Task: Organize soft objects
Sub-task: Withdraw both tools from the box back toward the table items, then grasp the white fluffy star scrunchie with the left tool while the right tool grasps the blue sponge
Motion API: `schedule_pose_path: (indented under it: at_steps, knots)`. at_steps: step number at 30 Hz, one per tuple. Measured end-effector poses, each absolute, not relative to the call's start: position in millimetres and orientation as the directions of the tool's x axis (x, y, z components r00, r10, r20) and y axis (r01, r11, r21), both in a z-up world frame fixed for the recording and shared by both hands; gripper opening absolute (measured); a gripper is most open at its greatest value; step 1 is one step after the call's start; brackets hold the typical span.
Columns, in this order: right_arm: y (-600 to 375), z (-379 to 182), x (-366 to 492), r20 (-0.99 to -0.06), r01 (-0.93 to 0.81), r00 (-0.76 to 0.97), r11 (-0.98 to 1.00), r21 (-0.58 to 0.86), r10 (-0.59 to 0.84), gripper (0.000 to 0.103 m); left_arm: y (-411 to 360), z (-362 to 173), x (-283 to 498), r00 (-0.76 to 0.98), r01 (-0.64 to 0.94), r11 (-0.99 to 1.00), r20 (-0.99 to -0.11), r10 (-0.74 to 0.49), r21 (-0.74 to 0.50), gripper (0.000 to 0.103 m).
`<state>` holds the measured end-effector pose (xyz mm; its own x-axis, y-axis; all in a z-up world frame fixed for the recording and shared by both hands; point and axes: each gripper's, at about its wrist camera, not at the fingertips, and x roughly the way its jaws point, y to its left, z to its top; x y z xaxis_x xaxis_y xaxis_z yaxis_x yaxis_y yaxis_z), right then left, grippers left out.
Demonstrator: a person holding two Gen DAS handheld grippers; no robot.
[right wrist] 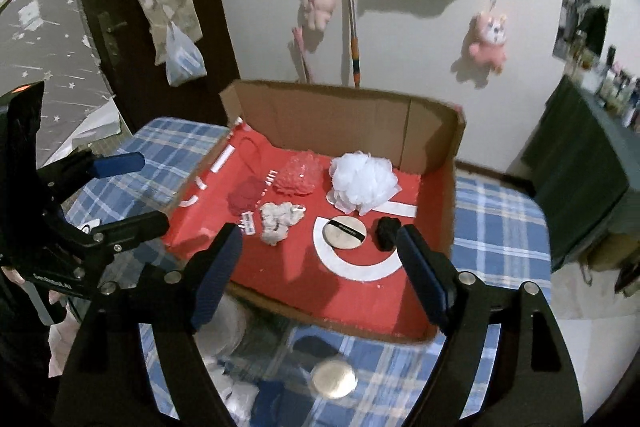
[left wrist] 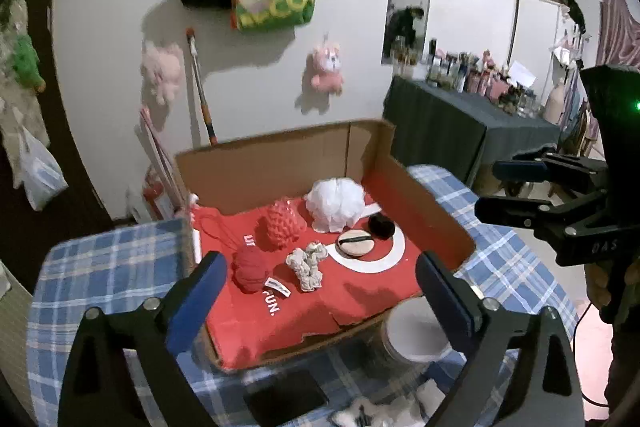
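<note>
Judging by how things lie, the sorting looks well along: six soft things sit inside the cardboard box (left wrist: pixel 280 155) on its red lining, while a few bits remain on the desk (left wrist: pixel 100 267) by the box's near edge. Toward the back wall lie the white bath puff (left wrist: pixel 336 205) and the red knobbly sponge (left wrist: pixel 282 225); nearer the front edge are the red yarn ball (left wrist: pixel 250 269), the cream scrunchie (left wrist: pixel 306 265), the round powder puff (left wrist: pixel 356 243) and a black scrunchie (left wrist: pixel 381 225). The left tongs (left wrist: pixel 320 291) stand wide and empty above the box's near edge, yarn ball just ahead of the left finger. The right tongs (right wrist: pixel 320 267) are likewise wide and empty, with the black scrunchie beside the right finger.
</note>
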<state>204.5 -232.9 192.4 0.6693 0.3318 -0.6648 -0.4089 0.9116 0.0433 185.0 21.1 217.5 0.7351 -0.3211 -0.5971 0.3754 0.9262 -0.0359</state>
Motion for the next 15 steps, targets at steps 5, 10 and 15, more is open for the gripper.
schedule_pose_path:
  at_steps: [5, 10, 15]
  knots:
    - [-238, 201, 155, -0.593, -0.374, 0.746, 0.927, 0.002, 0.303, 0.081, 29, 224, 139, 0.8, 0.352, 0.936, -0.511, -0.314, -0.023, 0.103]
    - [-243, 194, 108, -0.531, -0.339, 0.803, 0.94, -0.031, 0.272, 0.087, 35, 213, 101, 0.84, 0.317, 0.948, -0.455, -0.296, -0.031, 0.103]
    - [-245, 175, 67, -0.474, -0.289, 0.851, 0.955, -0.065, 0.225, 0.087, 37, 193, 75, 0.849, 0.303, 0.951, -0.435, -0.3, -0.065, 0.103]
